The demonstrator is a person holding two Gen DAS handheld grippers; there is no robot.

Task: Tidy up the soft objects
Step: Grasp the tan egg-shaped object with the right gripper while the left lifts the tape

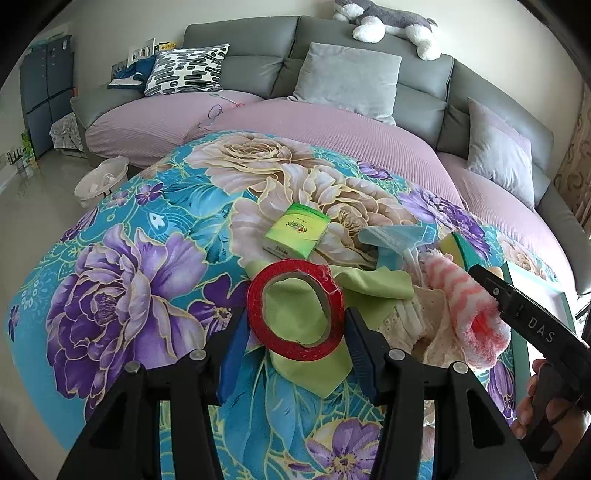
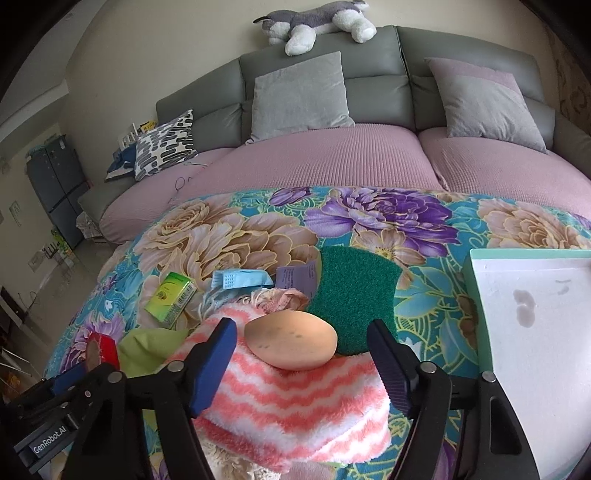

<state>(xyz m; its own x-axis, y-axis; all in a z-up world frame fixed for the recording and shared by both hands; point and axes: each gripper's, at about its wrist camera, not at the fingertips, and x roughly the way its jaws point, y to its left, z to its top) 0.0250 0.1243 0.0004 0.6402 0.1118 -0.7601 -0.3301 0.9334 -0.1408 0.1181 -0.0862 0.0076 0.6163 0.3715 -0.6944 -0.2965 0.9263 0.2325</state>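
My left gripper point(image 1: 297, 350) is shut on a red tape roll point(image 1: 258, 317), one blue pad against each side, over a light green cloth point(image 1: 376, 284). In the right wrist view the roll point(image 2: 107, 349) shows at the lower left. My right gripper point(image 2: 303, 362) stands open astride a pink-and-white striped fluffy cloth point(image 2: 295, 406). A beige egg-shaped sponge point(image 2: 291, 341) lies on that cloth, clear of both pads. The left wrist view has the striped cloth point(image 1: 472, 314) at the right, with a right finger point(image 1: 491, 286) over it. A cream lace cloth point(image 1: 428, 306) lies beside it.
On the floral cover point(image 1: 147, 258) lie a green tissue pack point(image 2: 171, 297), a blue face mask point(image 2: 240, 278) and a green scouring sponge point(image 2: 354, 295). A white tray with a teal rim point(image 2: 535, 314) stands at the right. Behind is a grey sofa point(image 2: 369, 88) with cushions and a plush dog point(image 2: 314, 22).
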